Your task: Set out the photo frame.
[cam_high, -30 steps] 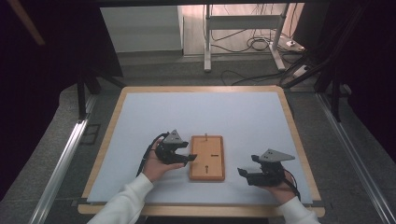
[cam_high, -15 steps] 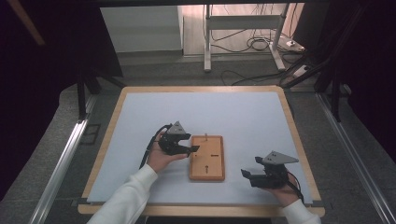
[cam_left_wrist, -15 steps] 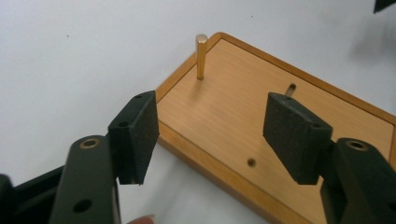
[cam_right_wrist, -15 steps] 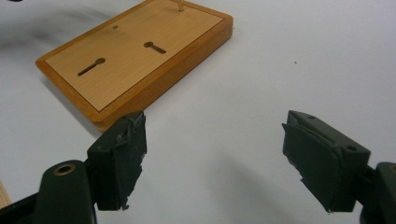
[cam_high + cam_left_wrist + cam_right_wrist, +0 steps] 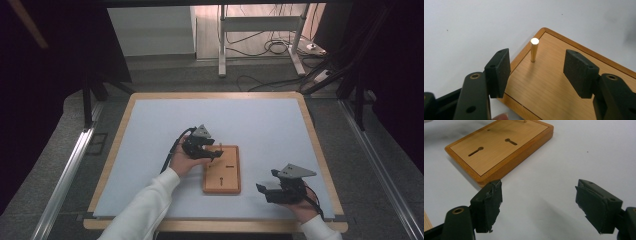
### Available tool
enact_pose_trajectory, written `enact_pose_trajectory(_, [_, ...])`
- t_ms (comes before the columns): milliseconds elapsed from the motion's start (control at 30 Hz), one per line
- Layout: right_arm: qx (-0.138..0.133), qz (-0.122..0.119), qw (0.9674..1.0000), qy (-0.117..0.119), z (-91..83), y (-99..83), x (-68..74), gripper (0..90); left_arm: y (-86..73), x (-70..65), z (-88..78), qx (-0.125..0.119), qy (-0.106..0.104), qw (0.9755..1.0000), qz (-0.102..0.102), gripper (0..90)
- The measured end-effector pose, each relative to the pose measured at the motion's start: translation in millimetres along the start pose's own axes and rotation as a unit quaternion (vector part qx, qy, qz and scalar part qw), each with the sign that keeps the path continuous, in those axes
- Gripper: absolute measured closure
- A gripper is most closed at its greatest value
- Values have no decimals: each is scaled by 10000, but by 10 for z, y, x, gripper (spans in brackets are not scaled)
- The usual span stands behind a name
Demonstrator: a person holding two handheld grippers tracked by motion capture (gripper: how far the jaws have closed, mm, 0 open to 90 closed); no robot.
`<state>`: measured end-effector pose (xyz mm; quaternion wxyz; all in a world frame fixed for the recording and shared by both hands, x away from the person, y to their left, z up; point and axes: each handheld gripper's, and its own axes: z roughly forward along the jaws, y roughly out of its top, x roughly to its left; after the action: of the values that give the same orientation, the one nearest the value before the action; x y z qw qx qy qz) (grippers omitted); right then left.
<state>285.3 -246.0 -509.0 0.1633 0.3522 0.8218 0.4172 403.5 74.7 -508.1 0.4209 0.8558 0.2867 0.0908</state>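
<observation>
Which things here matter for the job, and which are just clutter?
In play: wooden board, upright peg on it, left tongs open around the peg, right tongs open beside the board.
Lying about: cables and metal stand on the floor beyond the table.

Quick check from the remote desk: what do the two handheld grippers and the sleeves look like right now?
Both are black. The left gripper and right gripper each carry a grey three-cornered plate on top and trail a black cable. The left gripper's pads are flat, dark and finely textured; the right gripper's pads look frayed at the edges. Brass-coloured rivets sit in the jaw arms. The sleeves are white.
</observation>
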Motion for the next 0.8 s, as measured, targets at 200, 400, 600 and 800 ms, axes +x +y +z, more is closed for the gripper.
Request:
enact_pose_trajectory(200, [35, -5, 10000, -12, 7, -11, 0, 213, 51, 23, 105, -54, -116, 9999, 29, 436])
enact_pose_trajectory(400, [47, -41, 10000, -9, 16, -8, 13, 212, 86, 17, 193, 13, -253, 9995, 164, 580])
enact_pose_trajectory(600, [20, -5, 10000, -42, -2, -8, -3, 212, 74, 16, 235, -25, -253, 9995, 167, 685])
enact_pose_trajectory(800, [27, 17, 10000, -69, -8, -5, -25, 209, 73, 22, 258, -12, -161, 9996, 235, 749])
